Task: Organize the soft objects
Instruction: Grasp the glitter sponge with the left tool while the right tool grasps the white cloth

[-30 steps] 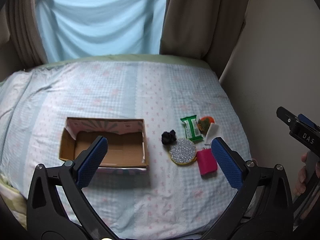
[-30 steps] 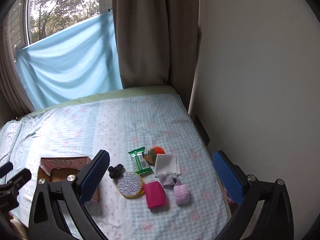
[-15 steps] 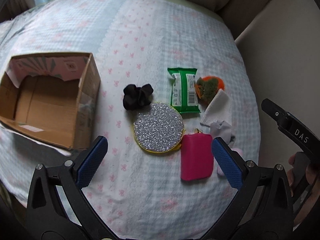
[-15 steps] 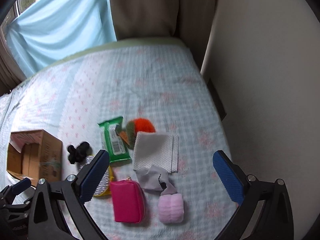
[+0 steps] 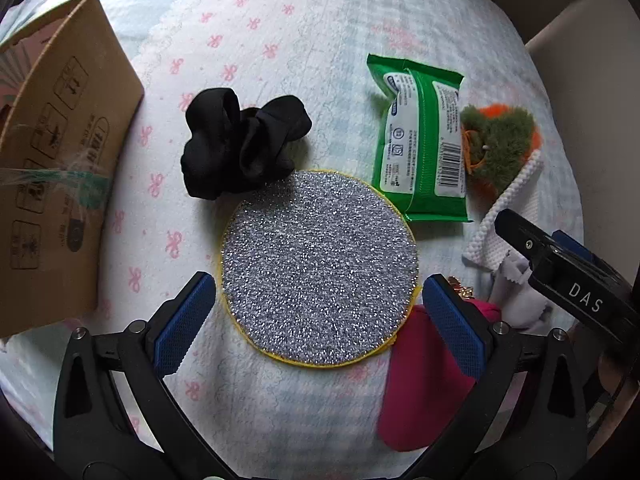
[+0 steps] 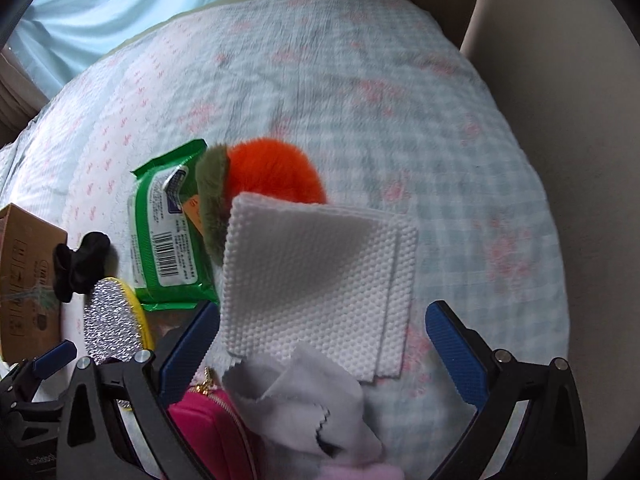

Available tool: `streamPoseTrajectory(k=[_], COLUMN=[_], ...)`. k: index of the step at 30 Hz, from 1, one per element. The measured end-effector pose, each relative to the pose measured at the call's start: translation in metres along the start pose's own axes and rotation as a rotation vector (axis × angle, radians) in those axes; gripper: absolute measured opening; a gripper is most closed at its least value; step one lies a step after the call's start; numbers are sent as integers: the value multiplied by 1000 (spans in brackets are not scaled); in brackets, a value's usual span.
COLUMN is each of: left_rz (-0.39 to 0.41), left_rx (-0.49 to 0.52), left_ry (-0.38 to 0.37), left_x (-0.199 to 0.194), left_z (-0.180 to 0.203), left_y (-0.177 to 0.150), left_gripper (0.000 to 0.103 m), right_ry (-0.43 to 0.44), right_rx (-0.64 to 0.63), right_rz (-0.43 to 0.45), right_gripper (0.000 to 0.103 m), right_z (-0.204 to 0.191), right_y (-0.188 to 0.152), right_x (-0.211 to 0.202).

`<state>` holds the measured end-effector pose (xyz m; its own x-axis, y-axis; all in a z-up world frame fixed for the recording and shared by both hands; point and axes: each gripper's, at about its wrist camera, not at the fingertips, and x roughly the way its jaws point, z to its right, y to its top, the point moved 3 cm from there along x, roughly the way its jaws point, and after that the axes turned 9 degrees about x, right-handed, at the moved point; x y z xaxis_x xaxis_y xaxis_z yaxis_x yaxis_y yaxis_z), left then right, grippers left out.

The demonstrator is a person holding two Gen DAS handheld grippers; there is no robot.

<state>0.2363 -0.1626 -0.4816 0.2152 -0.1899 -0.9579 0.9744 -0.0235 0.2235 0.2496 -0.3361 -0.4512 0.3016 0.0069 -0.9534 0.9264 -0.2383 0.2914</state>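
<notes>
My left gripper [image 5: 320,324] is open, its blue pads on either side of the near half of a round silver glitter sponge [image 5: 318,262] with a yellow rim. A black scrunchie [image 5: 240,146] lies just beyond it. A green wipes pack [image 5: 422,140] and an orange-and-green plush [image 5: 500,140] lie to the right. My right gripper [image 6: 322,354] is open above a folded white textured cloth [image 6: 316,276] and a crumpled grey cloth [image 6: 304,400]. A pink pouch [image 6: 208,428] sits at lower left, and a pale pink soft item [image 6: 360,472] peeks in at the bottom edge.
A cardboard box [image 5: 52,168] stands at the left on the bed's light blue checked cover [image 5: 280,20]. A beige wall [image 6: 560,120] borders the bed on the right. Curtains hang at the far end. The right gripper's tip [image 5: 560,272] shows in the left wrist view.
Both grippers have dropped close to the bed. The left now frames the glitter sponge; the right now hovers over the white and grey cloths. Both stay open.
</notes>
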Motion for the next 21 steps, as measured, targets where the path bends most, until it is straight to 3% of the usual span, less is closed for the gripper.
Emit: streamPoseTrajectory(k=[4,5,7,9,13,15,17,21], left_rz=[-29,-35,-50,-48,-49,-48,-47,-47], left_rx=[-11,-17,-10,14,17,4,-2,-17], left_ry=[4,1,19,33,27,21,15,-1], left_x=[16,19,22,22,19,16,13,7], left_z=[-4,-5,-5,-2,-2,-5,-7,-13], left_y=[-1,0,1,2,5,7,7,9], left_gripper=[102,101,98,92,75,63,47,39], right_ry=[3,8,-15,-19,-13,-5,-5,22], right_rx=[5,6,-5,-12,-2,5,13,59], right_rz=[-31,-40,-38,-35,-33,-33,-32,-37], right_gripper=[90,82,80,70,51,35,28,14], right_z=[-1,-2,-4,-6,-7,-7,-6,4], right_y=[4,4,4,2,1,1,3,7], right_x=[19,23,24,24,21,20,20,16])
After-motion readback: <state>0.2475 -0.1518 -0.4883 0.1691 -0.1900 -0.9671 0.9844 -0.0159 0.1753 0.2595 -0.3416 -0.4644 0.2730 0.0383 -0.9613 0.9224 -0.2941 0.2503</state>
